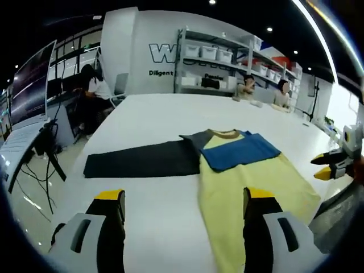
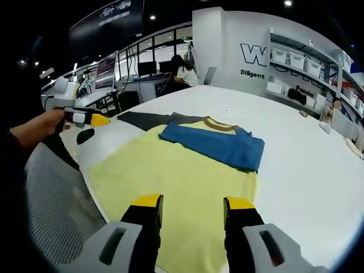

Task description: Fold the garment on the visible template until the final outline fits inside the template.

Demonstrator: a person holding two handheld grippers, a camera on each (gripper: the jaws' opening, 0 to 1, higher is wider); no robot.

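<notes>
Both claws, left [image 1: 182, 202] and right [image 2: 190, 207], hang released and empty over the yellow garment [image 2: 182, 176] flat on the white desk [image 2: 296, 182]: one blue sleeve [image 2: 213, 142] is folded in, the dark sleeve [image 1: 142, 161] and the body apparently remain.

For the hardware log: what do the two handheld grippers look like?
Both match: the left gripper and right gripper have black jaws capped with yellow tips, on pale grey housings with dark slots. Seen from the side, the tips taper to yellow points.
</notes>
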